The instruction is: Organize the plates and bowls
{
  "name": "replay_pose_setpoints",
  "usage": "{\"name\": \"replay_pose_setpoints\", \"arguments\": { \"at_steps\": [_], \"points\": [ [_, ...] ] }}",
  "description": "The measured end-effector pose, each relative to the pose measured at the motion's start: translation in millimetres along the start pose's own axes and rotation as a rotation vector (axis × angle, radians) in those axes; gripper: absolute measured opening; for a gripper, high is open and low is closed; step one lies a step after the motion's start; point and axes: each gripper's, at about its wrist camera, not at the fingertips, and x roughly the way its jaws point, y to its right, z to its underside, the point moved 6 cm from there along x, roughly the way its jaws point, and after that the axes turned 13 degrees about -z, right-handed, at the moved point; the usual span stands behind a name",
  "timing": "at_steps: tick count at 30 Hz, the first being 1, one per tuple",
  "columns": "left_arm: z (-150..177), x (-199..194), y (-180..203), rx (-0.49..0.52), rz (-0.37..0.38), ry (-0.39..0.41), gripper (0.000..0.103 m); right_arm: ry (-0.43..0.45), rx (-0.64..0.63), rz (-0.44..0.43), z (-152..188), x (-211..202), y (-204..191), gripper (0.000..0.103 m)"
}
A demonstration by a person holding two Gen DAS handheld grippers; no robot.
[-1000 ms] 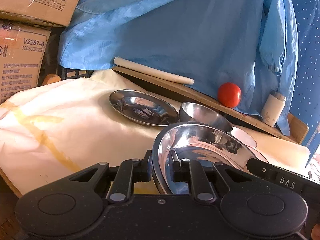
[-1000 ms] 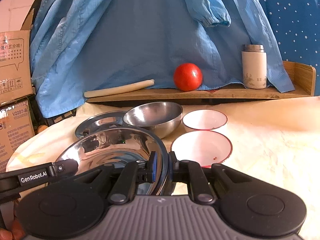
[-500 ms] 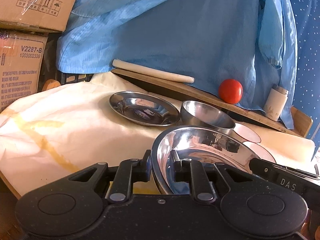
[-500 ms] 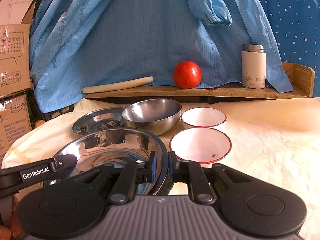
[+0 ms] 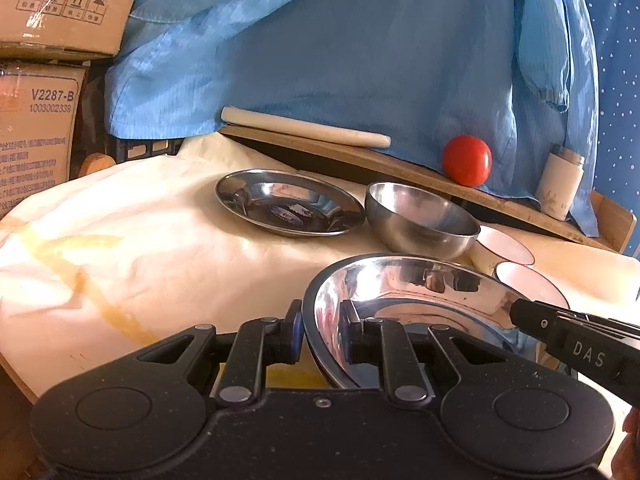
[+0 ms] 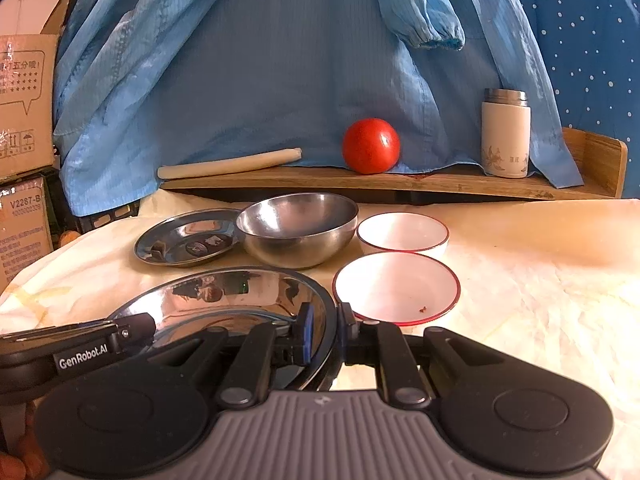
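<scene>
- Dropped a little lower against the far dishes since a second ago: large steel plate [image 5: 404, 296], held clear of the cream cloth [image 5: 120, 240], now hiding more of both white bowls.
- Pinching its left rim, one pad inside and one outside: left gripper [image 5: 319, 334].
- Clamped on its right rim the same way: right gripper [image 6: 325, 334].
- Resting beyond on the cloth: smaller steel plate [image 6: 188, 236], touching steel bowl [image 6: 298, 228].

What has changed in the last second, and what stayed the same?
Almost nothing. Both the left gripper and the right gripper stay clamped on opposite rims of the big steel plate. The small steel plate, steel bowl and white bowls have not moved.
</scene>
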Motion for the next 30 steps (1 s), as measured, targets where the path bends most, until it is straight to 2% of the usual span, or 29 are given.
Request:
{"name": "replay_pose_setpoints", "arguments": {
  "at_steps": [12,22,27,30],
  "points": [
    [1.1,3.1,0.8,-0.005,0.008,-0.011,0.022,0.006,-0.018,0.006,1.6,2.0,-0.3,0.019],
    [1.1,1.8,-0.1,-0.02,0.019,-0.016,0.024,0.011,-0.022,-0.006,2.9,1.2,-4.8,0.035],
    [-2.9,-3.5,-3.4,-0.045,0.026,-0.001,0.041,0.012,-0.015,-0.015,3.3,0.3,-5.5,0.04],
    [-5.3,-4.5,-8.6,-0.067,0.02,0.004,0.052,0.021,-0.013,-0.027,2.4,-1.3,-7.1,0.048]
  ]
}}
